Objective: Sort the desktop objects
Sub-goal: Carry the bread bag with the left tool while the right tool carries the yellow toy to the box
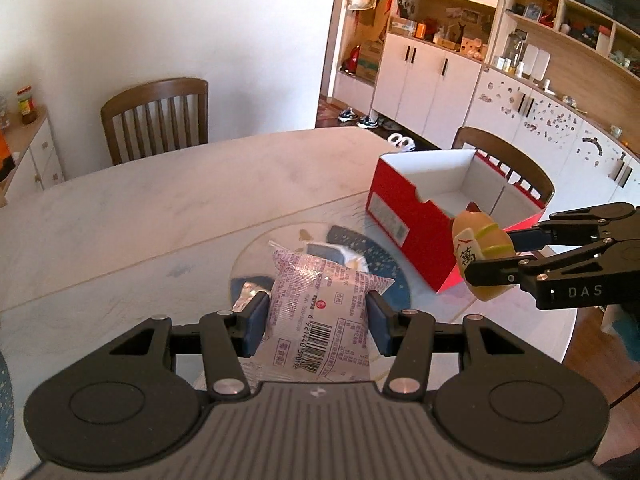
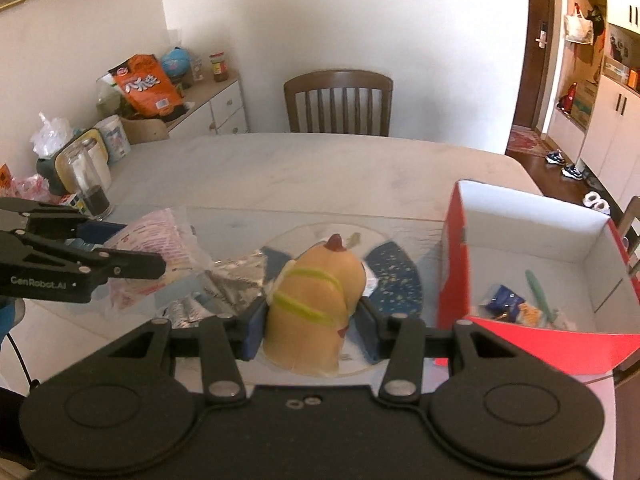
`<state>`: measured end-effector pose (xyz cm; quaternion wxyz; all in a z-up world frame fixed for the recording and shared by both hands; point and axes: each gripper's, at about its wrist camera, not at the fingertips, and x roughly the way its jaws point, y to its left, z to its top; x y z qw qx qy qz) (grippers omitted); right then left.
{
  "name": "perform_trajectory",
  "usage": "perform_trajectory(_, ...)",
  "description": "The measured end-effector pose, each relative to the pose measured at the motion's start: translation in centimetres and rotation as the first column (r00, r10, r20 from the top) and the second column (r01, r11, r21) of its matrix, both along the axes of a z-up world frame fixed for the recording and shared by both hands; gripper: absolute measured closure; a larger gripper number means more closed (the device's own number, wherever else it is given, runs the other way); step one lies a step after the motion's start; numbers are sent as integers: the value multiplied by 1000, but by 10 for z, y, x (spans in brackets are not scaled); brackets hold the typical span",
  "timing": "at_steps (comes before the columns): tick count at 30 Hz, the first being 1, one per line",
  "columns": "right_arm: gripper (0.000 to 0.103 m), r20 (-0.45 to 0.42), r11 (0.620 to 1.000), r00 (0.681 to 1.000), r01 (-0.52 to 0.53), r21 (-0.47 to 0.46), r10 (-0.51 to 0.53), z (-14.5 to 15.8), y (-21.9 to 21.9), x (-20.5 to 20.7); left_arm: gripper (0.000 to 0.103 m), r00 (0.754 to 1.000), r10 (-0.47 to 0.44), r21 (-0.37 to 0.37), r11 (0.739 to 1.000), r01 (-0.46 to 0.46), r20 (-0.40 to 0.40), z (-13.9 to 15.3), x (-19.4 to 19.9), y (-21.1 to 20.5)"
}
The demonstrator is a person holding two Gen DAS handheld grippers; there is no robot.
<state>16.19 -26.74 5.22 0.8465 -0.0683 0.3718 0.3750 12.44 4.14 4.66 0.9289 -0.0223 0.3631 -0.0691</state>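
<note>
Clamped in my left gripper point(image 1: 316, 322) sits a crinkly white-and-purple snack packet point(image 1: 320, 312); my right gripper point(image 2: 310, 326) grips a tan cat figurine point(image 2: 314, 312). Both await the red cardboard box point(image 2: 452, 256) at right, already holding some items.

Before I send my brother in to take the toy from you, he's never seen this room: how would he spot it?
Find the red cardboard box with the white inside at the table's right end. Just in front of it, the right gripper holds a tan toy cat in the air. Unlike the snack packet in the left gripper, it is rounded, with green stripes.
</note>
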Motion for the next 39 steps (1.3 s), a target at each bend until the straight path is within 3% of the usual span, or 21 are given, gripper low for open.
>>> perform_trajectory(39, 56, 25, 998, 998, 64, 7, -64, -10, -128, 102, 52, 994, -109, -32, 993, 110, 13, -3, 112, -163)
